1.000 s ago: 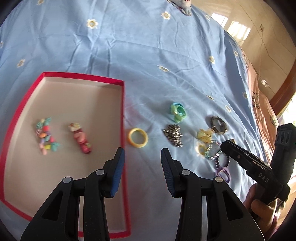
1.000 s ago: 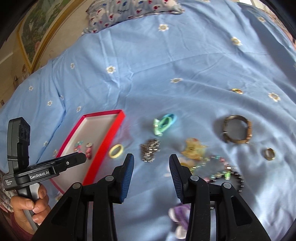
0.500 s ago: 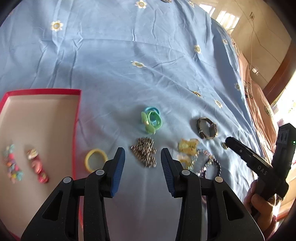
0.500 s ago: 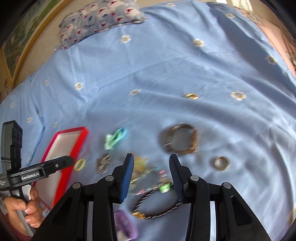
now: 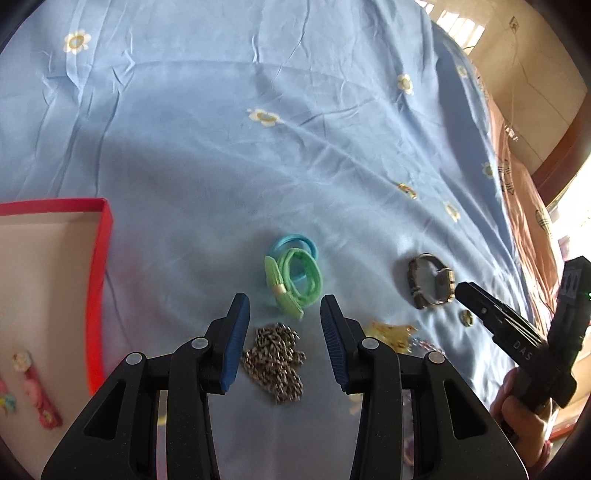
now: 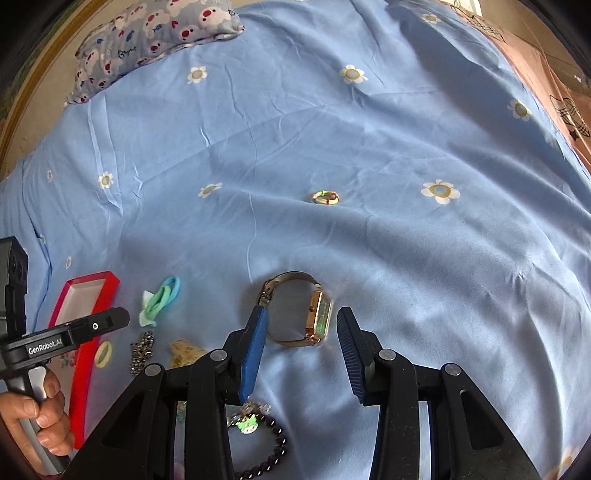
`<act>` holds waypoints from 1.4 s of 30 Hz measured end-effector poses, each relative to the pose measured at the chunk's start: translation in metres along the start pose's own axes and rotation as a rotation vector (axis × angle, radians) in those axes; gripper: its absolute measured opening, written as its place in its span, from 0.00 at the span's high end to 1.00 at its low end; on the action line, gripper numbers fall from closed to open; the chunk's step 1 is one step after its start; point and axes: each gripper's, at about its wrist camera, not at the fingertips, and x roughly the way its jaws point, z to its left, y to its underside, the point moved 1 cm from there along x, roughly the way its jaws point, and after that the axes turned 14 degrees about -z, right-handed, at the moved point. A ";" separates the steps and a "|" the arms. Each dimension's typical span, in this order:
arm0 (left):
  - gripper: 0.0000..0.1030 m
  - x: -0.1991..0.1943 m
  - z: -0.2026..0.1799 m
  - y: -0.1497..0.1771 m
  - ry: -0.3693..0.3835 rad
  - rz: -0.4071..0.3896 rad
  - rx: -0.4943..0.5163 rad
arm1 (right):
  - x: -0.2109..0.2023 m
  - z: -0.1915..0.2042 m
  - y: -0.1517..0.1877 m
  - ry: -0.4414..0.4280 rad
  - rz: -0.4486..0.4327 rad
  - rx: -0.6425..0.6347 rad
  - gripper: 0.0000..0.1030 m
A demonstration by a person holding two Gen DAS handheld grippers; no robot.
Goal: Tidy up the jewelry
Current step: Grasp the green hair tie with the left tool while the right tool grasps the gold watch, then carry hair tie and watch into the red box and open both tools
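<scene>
Jewelry lies on a blue flowered bedsheet. My left gripper (image 5: 284,325) is open, just above a silver chain (image 5: 275,356) and just short of the green and blue hair ties (image 5: 295,277). My right gripper (image 6: 299,339) is open, its jaws on either side of a gold watch (image 6: 299,310). The watch also shows in the left wrist view (image 5: 430,280), with a small ring (image 5: 466,316) beside it. The red-rimmed box (image 5: 99,266) at the left holds hair clips (image 5: 37,391). A yellow ring (image 6: 103,353) lies by the box.
A yellow clip (image 5: 391,332) lies right of the chain. A dark bead bracelet (image 6: 269,454) lies under my right gripper. A small multicoloured ring (image 6: 325,196) lies farther up the sheet. A patterned pillow (image 6: 155,33) is at the far end. The bed's edge runs along the right.
My left gripper has moved right from the box to the chain and hair ties. My right gripper has moved right and forward onto the watch. Both stay open.
</scene>
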 end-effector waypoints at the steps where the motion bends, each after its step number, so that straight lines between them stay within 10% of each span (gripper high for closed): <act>1: 0.69 0.004 0.002 0.000 0.008 0.009 -0.008 | 0.003 -0.001 0.001 0.003 0.004 0.003 0.61; 11: 0.93 0.016 0.003 0.006 0.040 0.024 -0.017 | 0.021 -0.009 0.009 0.027 0.038 0.021 0.89; 42: 0.94 -0.117 0.082 0.035 -0.022 -0.133 -0.155 | -0.018 0.127 0.022 -0.246 0.033 -0.117 0.91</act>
